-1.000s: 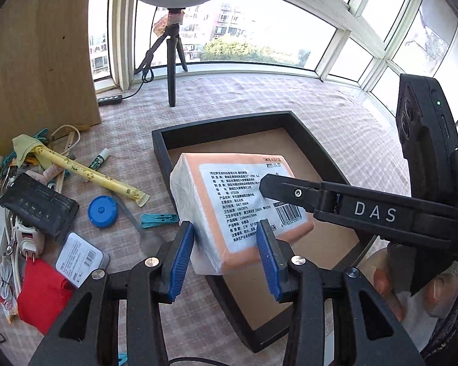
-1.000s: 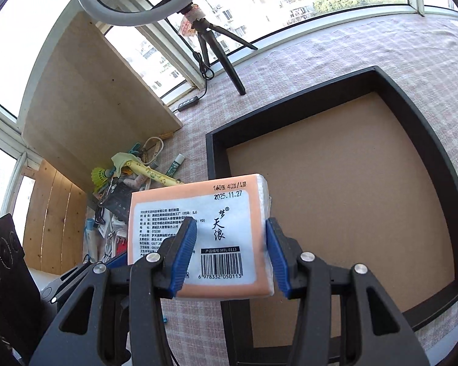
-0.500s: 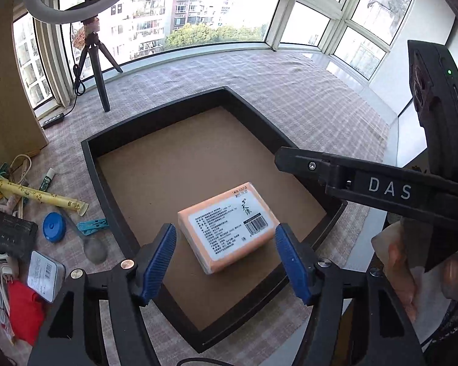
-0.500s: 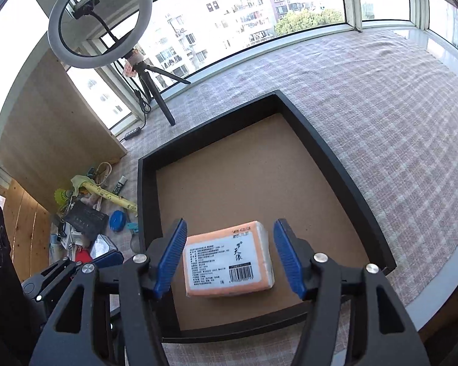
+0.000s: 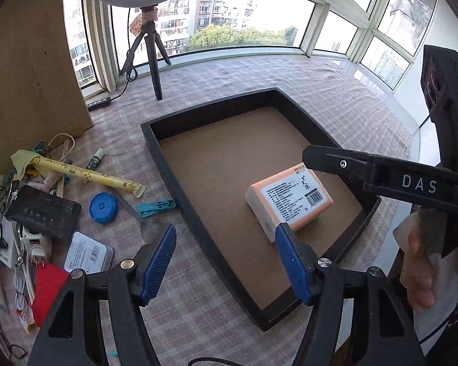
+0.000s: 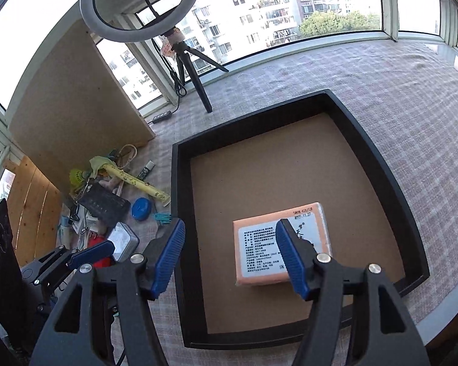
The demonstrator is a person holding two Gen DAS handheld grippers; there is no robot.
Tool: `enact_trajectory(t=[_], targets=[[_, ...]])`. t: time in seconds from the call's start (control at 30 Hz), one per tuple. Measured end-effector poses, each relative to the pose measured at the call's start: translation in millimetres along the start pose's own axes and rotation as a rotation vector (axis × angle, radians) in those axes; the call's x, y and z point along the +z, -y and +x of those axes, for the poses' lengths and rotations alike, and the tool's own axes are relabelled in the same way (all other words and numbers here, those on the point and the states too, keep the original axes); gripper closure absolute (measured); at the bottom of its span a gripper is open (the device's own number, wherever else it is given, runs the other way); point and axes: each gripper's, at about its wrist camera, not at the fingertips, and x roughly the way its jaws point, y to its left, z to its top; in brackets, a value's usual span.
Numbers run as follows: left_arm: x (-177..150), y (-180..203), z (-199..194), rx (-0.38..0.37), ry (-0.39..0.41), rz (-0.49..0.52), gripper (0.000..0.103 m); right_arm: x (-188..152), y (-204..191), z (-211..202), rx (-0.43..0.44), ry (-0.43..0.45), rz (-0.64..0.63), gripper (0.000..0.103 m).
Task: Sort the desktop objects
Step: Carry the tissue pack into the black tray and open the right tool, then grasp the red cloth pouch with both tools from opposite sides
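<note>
The tissue pack (image 5: 290,198) lay flat inside the black tray (image 5: 155,140), near its front corner, evidently sorted there, while both grippers hung above with fingers wide and empty, the right gripper (image 6: 229,256) opening a touch more. Only the left gripper (image 5: 226,262) view showed the whole clutter (blue tape measure (image 5: 103,203), tin (image 5: 87,251), clothespin (image 5: 155,206)) waiting on the surface (image 5: 290,73)

I see bare floor across most of the black tray (image 6: 407,228); only the tissue pack (image 6: 259,244) fills its lower middle. Clutter (image 6: 107,201) crowds the left, and a tripod (image 6: 195,76) and wooden board (image 6: 70,100) block the upper left.
</note>
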Motion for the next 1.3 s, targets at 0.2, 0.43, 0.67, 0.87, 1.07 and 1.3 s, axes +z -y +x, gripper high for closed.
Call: enact_trajectory(t=[0.2, 0.43, 0.67, 0.87, 1.07, 1.3], targets=[[-20, -70, -13, 0.091, 0.006, -0.106, 0.038, -7, -61, 41, 0.100, -0.087, -0.088, 0.042], [-64, -170, -20, 0.229, -0.029, -0.291, 0.038, -39, -133, 90, 0.151, -0.160, -0.205, 0.042], [-98, -237, -11, 0.282, -0.091, -0.421, 0.040, -70, -184, 133, 0.207, -0.264, -0.265, 0.042], [-104, -255, -5, 0.237, -0.103, -0.484, 0.041, -92, -213, 155, 0.238, -0.333, -0.304, 0.042], [-105, -263, 5, 0.195, -0.130, -0.501, 0.041, -107, -229, 168, 0.256, -0.381, -0.323, 0.043], [-105, -267, 19, 0.151, -0.152, -0.511, 0.039, -120, -239, 183, 0.252, -0.422, -0.336, 0.043]])
